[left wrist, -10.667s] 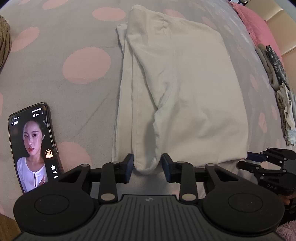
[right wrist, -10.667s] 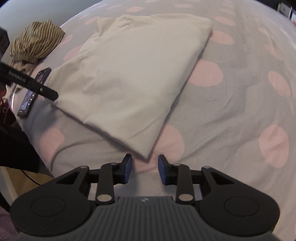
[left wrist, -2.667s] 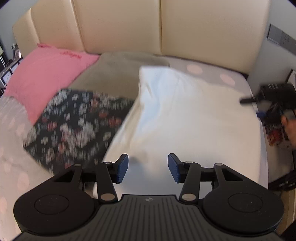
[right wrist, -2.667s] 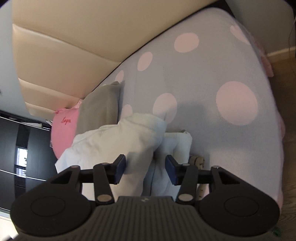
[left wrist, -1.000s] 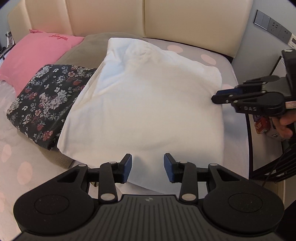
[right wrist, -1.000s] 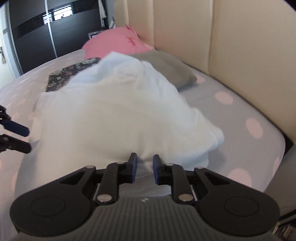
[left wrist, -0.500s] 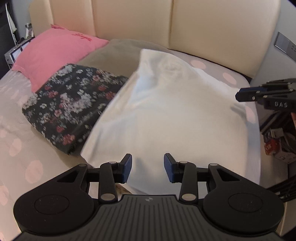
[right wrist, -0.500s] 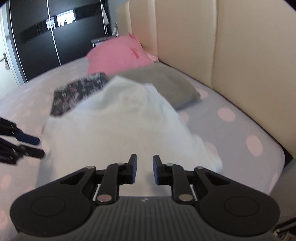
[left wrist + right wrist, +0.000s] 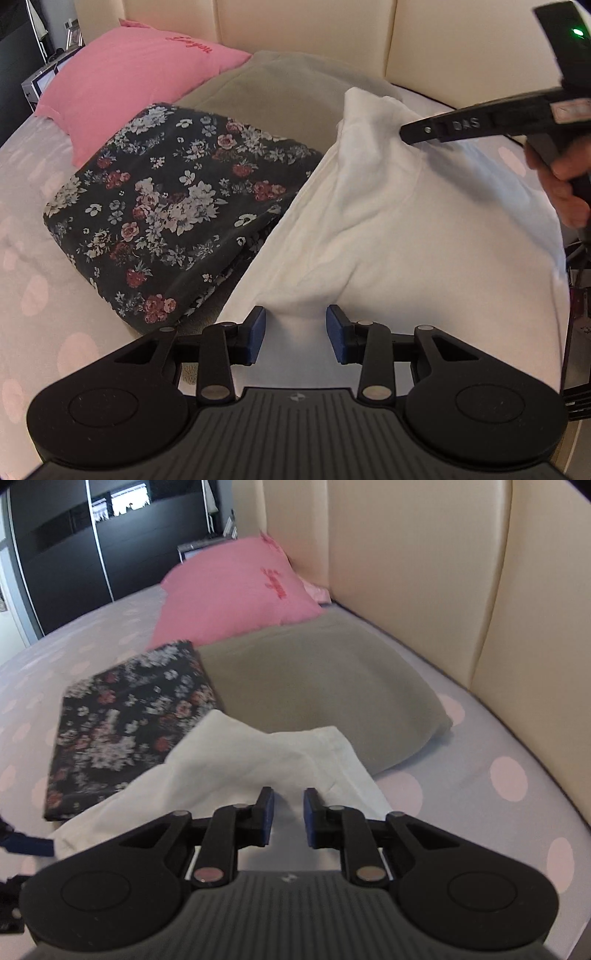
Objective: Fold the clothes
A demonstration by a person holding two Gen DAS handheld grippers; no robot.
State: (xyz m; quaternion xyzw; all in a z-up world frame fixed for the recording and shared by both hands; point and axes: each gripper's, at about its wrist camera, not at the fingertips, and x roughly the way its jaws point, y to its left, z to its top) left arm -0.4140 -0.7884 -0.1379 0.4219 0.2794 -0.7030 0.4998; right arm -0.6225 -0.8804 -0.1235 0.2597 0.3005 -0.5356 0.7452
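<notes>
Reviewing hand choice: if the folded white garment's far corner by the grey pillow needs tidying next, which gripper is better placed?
Probably the right gripper: it sits right at that corner of the white garment, jaws closing. The left gripper is at the near edge.

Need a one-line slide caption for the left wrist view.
Left gripper open over a folded white garment beside a floral garment; right gripper hovers above.

two pillows (image 9: 140, 70), one white garment (image 9: 424, 221), one floral garment (image 9: 177, 206)
</notes>
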